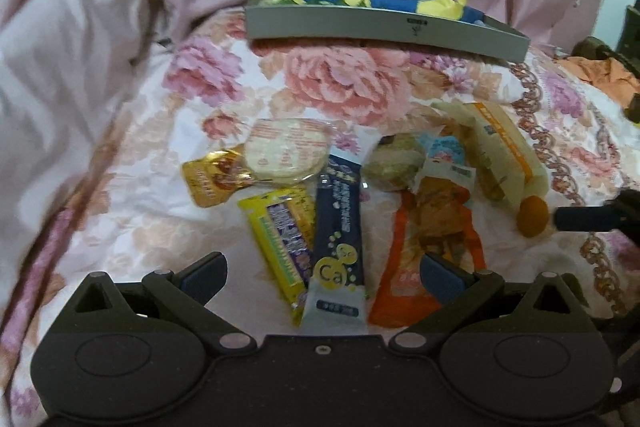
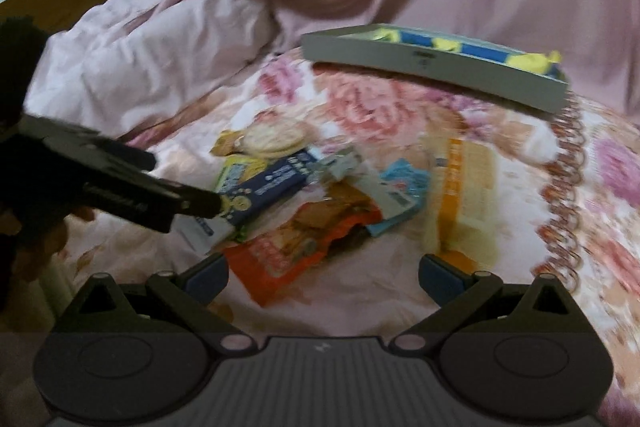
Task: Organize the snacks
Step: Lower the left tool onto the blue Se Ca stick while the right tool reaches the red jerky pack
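Several snack packets lie in a heap on a floral bedspread. In the left wrist view I see a dark blue "Ca" stick pack (image 1: 338,227), a yellow bar (image 1: 280,243), an orange packet (image 1: 428,251), a round rice cracker (image 1: 286,151), a gold pouch (image 1: 214,179) and a cream-and-orange packet (image 1: 500,155). A grey tray (image 1: 376,23) with blue and yellow wrappers sits beyond them. My left gripper (image 1: 324,275) is open just above the near end of the heap. My right gripper (image 2: 324,275) is open over the orange packet (image 2: 296,247). The right view is blurred.
A crumpled pink quilt (image 1: 100,27) is piled at the left and back. The grey tray (image 2: 432,71) also shows in the right wrist view. The left gripper's body (image 2: 120,187) enters the right view from the left. Orange cloth (image 1: 600,75) lies at far right.
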